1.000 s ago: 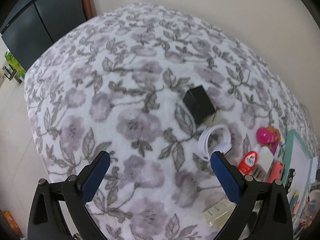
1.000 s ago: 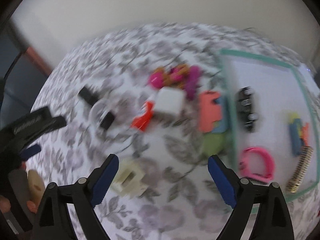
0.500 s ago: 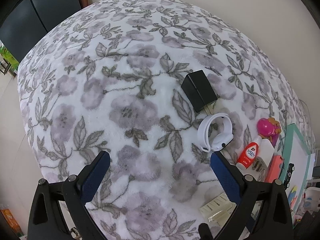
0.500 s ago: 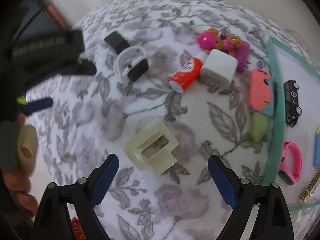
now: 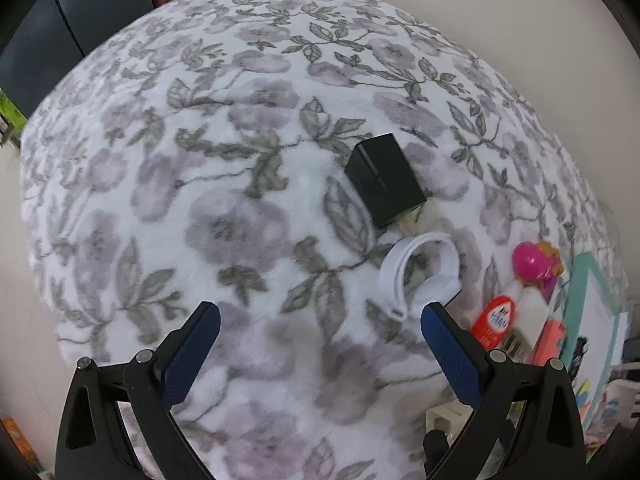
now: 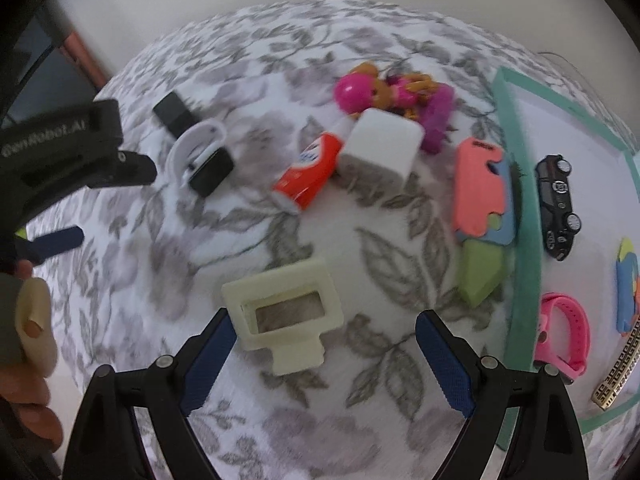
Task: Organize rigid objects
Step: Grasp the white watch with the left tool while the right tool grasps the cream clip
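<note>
A cream plastic frame (image 6: 282,314) lies on the floral blanket (image 6: 280,40) just ahead of my right gripper (image 6: 322,332), which is open and empty. Beyond it lie a red and white bottle (image 6: 306,170), a white cube (image 6: 380,148), a pink doll toy (image 6: 384,90), a white-strap watch (image 6: 202,160) and a black charger (image 6: 174,114). My left gripper (image 5: 320,324) is open and empty above the blanket, near the white-strap watch (image 5: 416,274) and the black charger (image 5: 384,180).
A teal-rimmed white tray (image 6: 516,184) at the right holds a black toy car (image 6: 558,200), a pink watch (image 6: 566,330) and a gold patterned strip (image 6: 618,376). A salmon card (image 6: 480,188) and a green block (image 6: 480,276) lie beside its rim.
My right gripper has come closer to the cream frame, which now sits between its fingertips' line. My left gripper has drifted lower toward the white-strap watch and the charger.
</note>
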`<control>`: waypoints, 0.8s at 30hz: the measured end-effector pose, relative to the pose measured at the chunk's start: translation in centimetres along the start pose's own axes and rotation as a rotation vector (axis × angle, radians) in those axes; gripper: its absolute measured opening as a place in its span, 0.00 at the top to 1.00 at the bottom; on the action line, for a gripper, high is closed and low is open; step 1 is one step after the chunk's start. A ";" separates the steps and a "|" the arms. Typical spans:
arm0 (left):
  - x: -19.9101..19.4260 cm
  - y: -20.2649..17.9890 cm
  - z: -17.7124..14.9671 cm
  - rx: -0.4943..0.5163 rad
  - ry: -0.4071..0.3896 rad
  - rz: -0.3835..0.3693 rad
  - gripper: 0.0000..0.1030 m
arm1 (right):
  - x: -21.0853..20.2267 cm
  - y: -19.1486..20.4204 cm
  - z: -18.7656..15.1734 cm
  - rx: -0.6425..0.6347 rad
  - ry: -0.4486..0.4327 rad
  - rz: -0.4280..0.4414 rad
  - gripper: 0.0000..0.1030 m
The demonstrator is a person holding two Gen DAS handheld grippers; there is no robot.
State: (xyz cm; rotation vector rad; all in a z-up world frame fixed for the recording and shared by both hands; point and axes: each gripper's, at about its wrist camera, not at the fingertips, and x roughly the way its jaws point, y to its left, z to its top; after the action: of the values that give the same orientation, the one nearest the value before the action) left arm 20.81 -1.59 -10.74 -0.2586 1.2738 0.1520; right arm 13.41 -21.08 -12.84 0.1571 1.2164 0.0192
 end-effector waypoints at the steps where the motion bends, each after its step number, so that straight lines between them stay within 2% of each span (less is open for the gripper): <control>1: 0.3 -0.1 0.1 -0.006 0.001 -0.016 0.03 | 0.1 -0.3 0.2 0.008 -0.002 -0.001 0.10; 5: 1.1 -0.5 0.7 -0.017 -0.016 -0.036 0.03 | 0.0 -1.2 0.9 0.043 -0.003 0.003 0.12; 11: 1.9 -0.7 1.4 -0.032 -0.032 -0.041 0.04 | 0.0 -1.1 0.8 0.032 0.007 -0.016 0.20; 13: 2.3 -0.9 1.4 -0.026 -0.031 -0.036 0.11 | 0.7 -0.6 1.0 0.018 0.003 -0.039 0.24; 15: 2.8 -1.1 1.3 -0.023 -0.021 -0.042 0.22 | 0.6 -0.4 1.0 0.017 0.001 -0.045 0.27; 17: 3.4 -1.2 1.2 -0.019 -0.004 -0.047 0.27 | 0.7 -0.4 1.0 0.023 0.000 -0.044 0.29; 19: 3.6 -1.5 1.1 -0.003 -0.010 -0.025 0.29 | 0.5 -0.7 0.9 0.030 0.001 -0.046 0.31; 24: 3.8 -1.9 1.1 0.022 -0.024 0.023 0.43 | 0.5 -1.5 1.0 0.033 0.001 -0.040 0.33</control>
State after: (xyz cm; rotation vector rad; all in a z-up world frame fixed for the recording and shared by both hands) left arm 23.40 -3.19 -13.90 -0.2233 1.2546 0.1602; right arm 14.39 -22.60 -13.16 0.1616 1.2210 -0.0363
